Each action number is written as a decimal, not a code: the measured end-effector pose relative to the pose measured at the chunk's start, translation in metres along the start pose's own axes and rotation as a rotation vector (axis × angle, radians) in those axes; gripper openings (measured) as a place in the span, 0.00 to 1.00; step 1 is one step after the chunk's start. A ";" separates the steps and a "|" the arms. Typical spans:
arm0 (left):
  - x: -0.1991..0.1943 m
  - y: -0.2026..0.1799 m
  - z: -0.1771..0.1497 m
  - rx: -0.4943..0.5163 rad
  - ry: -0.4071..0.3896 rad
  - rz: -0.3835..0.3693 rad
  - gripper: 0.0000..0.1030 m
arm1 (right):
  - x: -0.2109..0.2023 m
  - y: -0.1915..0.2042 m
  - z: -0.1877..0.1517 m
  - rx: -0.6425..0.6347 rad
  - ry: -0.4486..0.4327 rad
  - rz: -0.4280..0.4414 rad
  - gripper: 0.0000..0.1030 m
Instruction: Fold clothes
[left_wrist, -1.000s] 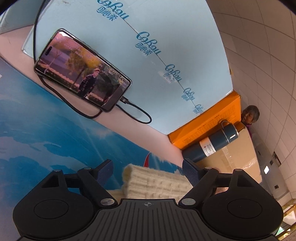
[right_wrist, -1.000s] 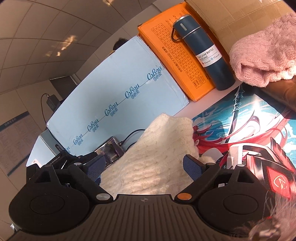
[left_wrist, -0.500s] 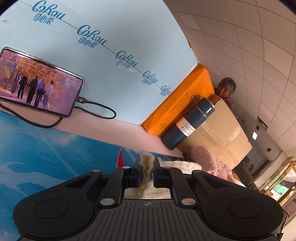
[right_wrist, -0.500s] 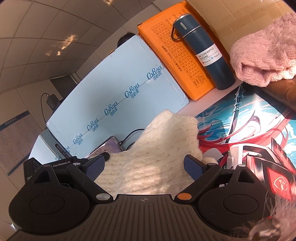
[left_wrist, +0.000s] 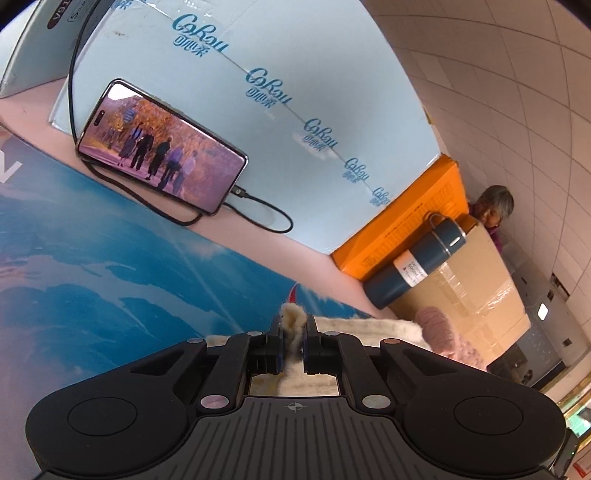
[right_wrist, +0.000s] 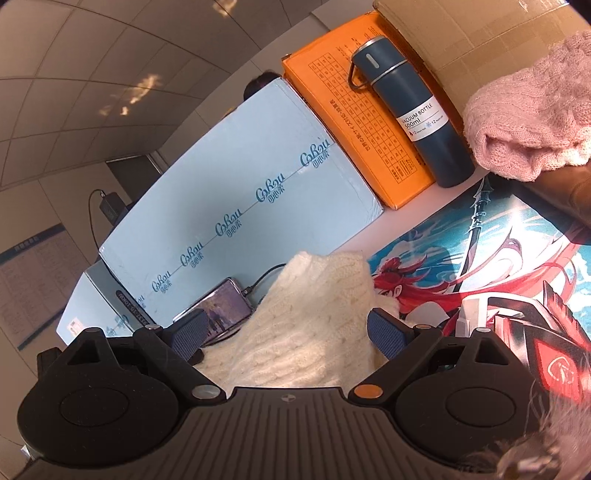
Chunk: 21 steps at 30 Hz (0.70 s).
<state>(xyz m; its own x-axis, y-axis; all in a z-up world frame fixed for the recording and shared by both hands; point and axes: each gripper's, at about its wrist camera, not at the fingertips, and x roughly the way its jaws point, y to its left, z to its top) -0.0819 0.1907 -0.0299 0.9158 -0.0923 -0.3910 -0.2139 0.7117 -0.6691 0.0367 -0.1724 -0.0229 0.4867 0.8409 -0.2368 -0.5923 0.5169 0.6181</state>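
Note:
A cream knitted sweater (right_wrist: 314, 317) lies bunched on the printed table mat (right_wrist: 480, 266). My left gripper (left_wrist: 293, 334) is shut on a pinched edge of the cream sweater (left_wrist: 293, 321), with wool sticking up between the fingers. My right gripper (right_wrist: 284, 328) is open, and the sweater's raised fold sits between its blue pads (right_wrist: 384, 332) without being clamped. A pink knitted garment (right_wrist: 532, 110) lies rolled at the far right; it also shows in the left wrist view (left_wrist: 443, 332).
A phone (left_wrist: 162, 162) playing video leans on a light-blue box (left_wrist: 258, 92), with its cable looping beside it. An orange box (right_wrist: 354, 110), a dark-blue vacuum bottle (right_wrist: 413, 114) and a cardboard box (left_wrist: 472, 280) line the back. A person (left_wrist: 493, 206) stands behind.
My left gripper went from open around the sweater to shut on its edge, then swung so the phone came back into view. The sweater's fold shifted slightly in the right view.

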 end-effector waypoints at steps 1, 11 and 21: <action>0.001 0.002 0.000 0.003 0.005 0.005 0.08 | 0.001 0.000 -0.001 -0.002 0.006 -0.005 0.91; -0.019 0.010 0.002 0.025 -0.061 0.018 0.32 | -0.037 -0.002 -0.003 0.116 -0.077 -0.023 0.97; -0.001 0.011 -0.002 0.031 0.034 0.013 0.65 | -0.081 0.019 -0.003 0.276 0.191 -0.195 1.00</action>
<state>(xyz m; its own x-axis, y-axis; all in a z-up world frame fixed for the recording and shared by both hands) -0.0856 0.1979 -0.0382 0.9009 -0.1061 -0.4208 -0.2144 0.7344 -0.6440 -0.0158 -0.2297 0.0055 0.4294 0.7593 -0.4889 -0.2924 0.6291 0.7202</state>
